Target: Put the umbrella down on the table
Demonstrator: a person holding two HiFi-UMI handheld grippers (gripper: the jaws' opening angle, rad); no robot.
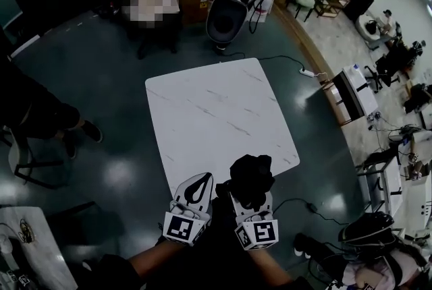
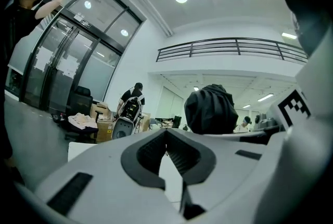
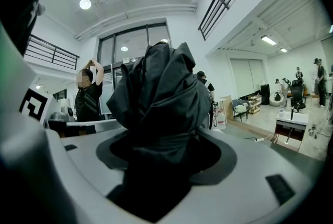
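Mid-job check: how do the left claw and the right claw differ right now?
Load: the right claw is clamped on the folded black umbrella; the left claw holds nothing.
Jaws: the right claw's stand wide around the fabric bundle; the left claw's meet at the tips.
Shared: both are white and sit side by side at the near edge of the table.

One umbrella (image 1: 251,174); one white table (image 1: 216,106); two tools: left tool (image 1: 204,180), right tool (image 1: 252,198).
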